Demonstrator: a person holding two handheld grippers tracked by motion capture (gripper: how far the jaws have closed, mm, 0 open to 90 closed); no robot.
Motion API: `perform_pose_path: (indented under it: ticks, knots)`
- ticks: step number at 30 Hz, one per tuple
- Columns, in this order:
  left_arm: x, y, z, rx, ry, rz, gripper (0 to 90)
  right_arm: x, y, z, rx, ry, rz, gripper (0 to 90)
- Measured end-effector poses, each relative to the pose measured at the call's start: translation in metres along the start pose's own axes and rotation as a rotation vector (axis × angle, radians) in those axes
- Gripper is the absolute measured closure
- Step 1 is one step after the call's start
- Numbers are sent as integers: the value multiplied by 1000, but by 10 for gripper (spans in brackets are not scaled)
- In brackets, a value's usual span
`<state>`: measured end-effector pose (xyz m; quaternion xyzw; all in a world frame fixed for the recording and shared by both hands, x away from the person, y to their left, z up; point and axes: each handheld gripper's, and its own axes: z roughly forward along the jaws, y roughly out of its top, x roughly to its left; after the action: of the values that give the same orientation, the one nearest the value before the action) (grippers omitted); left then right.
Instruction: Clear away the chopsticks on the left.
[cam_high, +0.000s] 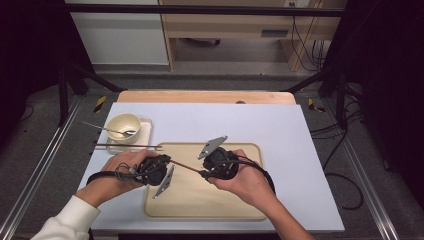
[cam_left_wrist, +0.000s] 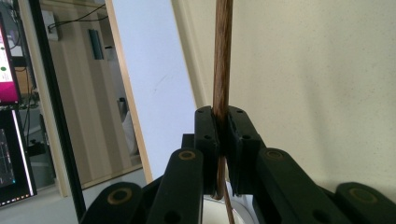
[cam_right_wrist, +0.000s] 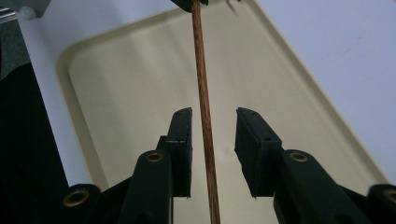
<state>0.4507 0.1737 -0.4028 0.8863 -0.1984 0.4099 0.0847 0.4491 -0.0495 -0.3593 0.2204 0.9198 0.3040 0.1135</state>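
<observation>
A brown wooden chopstick (cam_high: 185, 166) hangs level over the beige tray (cam_high: 200, 205), between my two grippers, which face each other. My left gripper (cam_high: 167, 160) is shut on one end of it; in the left gripper view the pads (cam_left_wrist: 205, 130) clamp the chopstick (cam_left_wrist: 222, 56) and it runs on upward over the tray (cam_left_wrist: 303, 70). My right gripper (cam_high: 202, 174) is open around the other end. In the right gripper view the chopstick (cam_right_wrist: 200, 70) passes between the pads (cam_right_wrist: 182, 140) with a gap on each side, above the tray (cam_right_wrist: 116, 93).
At the back left a cream bowl (cam_high: 123, 125) with a metal spoon (cam_high: 107, 129) in it sits on a small white dish (cam_high: 145, 131). A second chopstick (cam_high: 125, 146) lies along that dish's front edge. The white mat (cam_high: 290, 150) covers the table.
</observation>
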Motion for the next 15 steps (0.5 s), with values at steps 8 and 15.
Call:
perform_pose_path:
  ticks: [8, 15]
  knots:
    - [-3, 1, -1, -28, 11, -19, 838, 0, 12, 23, 78, 51, 1, 721]
    - [-4, 1, -2, -17, 12, -7, 838, 0, 18, 34, 98, 64, -12, 761]
